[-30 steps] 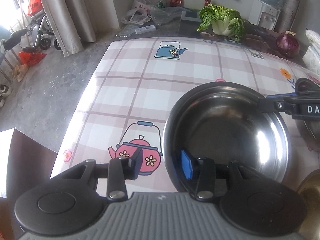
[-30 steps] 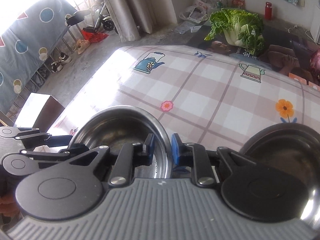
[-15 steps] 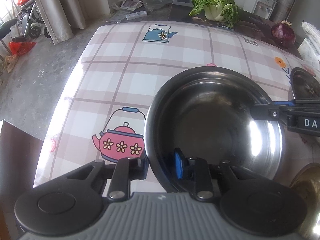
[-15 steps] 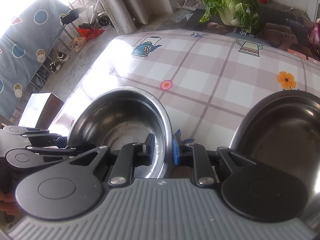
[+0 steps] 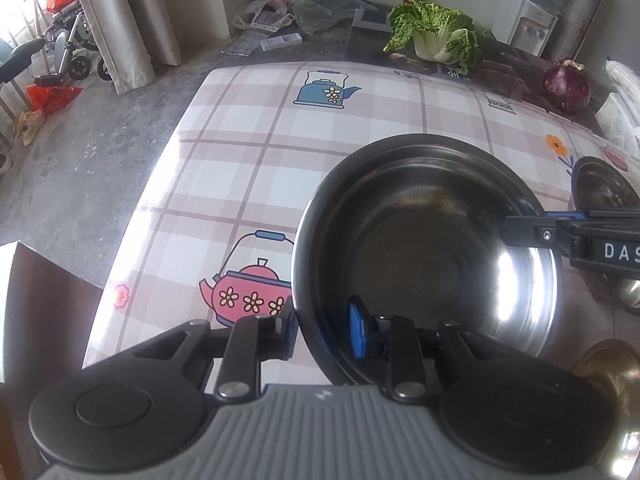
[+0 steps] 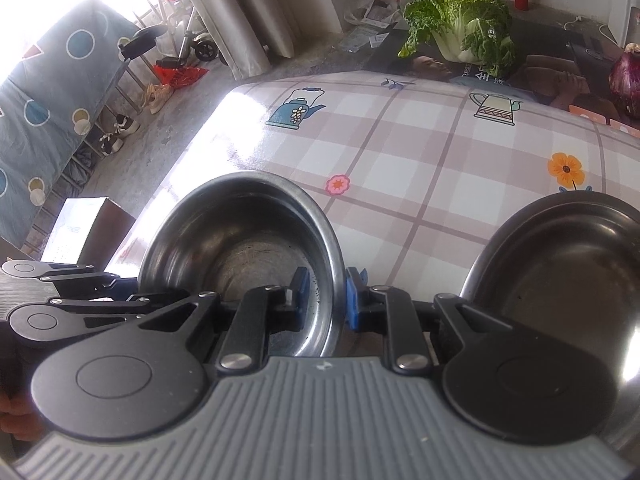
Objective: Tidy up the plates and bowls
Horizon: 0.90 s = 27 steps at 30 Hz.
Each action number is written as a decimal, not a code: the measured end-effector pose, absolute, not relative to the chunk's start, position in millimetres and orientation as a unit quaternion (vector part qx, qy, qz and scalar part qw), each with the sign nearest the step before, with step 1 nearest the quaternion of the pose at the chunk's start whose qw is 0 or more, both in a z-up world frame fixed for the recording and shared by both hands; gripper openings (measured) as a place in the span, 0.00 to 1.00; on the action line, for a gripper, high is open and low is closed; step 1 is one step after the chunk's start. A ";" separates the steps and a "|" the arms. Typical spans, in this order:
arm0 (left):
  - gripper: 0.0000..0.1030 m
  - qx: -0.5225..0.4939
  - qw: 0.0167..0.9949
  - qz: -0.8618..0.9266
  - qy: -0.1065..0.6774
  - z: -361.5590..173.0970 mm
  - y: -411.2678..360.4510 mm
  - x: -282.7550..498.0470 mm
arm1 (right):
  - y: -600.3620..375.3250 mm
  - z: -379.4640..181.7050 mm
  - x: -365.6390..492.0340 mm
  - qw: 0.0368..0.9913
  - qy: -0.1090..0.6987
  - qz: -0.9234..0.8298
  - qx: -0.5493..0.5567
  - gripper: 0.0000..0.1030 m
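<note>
A steel bowl (image 5: 428,264) sits over the checked tablecloth (image 5: 280,152), held from two sides. My left gripper (image 5: 322,326) is shut on its near-left rim, one pad outside the wall and the blue pad inside. My right gripper (image 6: 326,296) is shut on the bowl's (image 6: 240,248) right rim; in the left wrist view its fingers (image 5: 524,232) reach in from the right. The left gripper's body (image 6: 60,292) shows at the left edge of the right wrist view. A second, shallower steel dish (image 6: 560,264) lies to the right.
A cabbage (image 5: 436,40) and a purple onion (image 5: 566,88) sit at the table's far side. A brass-coloured item (image 5: 608,364) lies near right. The table's left edge drops to the floor, with a brown box (image 5: 40,320) beside it.
My left gripper's jaws have narrowed onto the bowl's rim. The right gripper has kept its hold on the opposite rim.
</note>
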<state>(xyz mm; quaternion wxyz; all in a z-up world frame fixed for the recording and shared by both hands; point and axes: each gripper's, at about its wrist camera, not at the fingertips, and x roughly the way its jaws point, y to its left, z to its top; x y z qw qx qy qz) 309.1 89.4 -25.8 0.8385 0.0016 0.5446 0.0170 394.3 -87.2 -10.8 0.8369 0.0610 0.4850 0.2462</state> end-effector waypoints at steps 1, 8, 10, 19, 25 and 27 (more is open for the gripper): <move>0.26 0.002 0.840 0.017 0.543 -23.6 89.1 308.8 | -87.7 -9.3 394.0 0.837 0.484 0.246 0.062 0.17; 0.26 -0.003 0.850 0.016 0.527 -3.2 84.4 305.2 | -95.2 6.9 388.5 0.844 0.472 0.247 0.070 0.17; 0.26 -0.002 0.854 0.013 0.520 5.0 79.7 304.3 | -100.0 13.5 386.7 0.846 0.467 0.246 0.074 0.17; 0.26 0.017 0.872 -0.020 0.488 37.8 32.3 304.2 | -151.8 43.5 373.9 0.861 0.443 0.227 0.103 0.17; 0.26 0.032 0.876 -0.057 0.478 39.3 -19.3 316.7 | -204.5 47.2 365.9 0.871 0.438 0.187 0.116 0.17; 0.26 0.039 0.875 -0.069 0.478 36.8 -36.0 321.2 | -224.8 44.3 364.2 0.874 0.438 0.172 0.124 0.17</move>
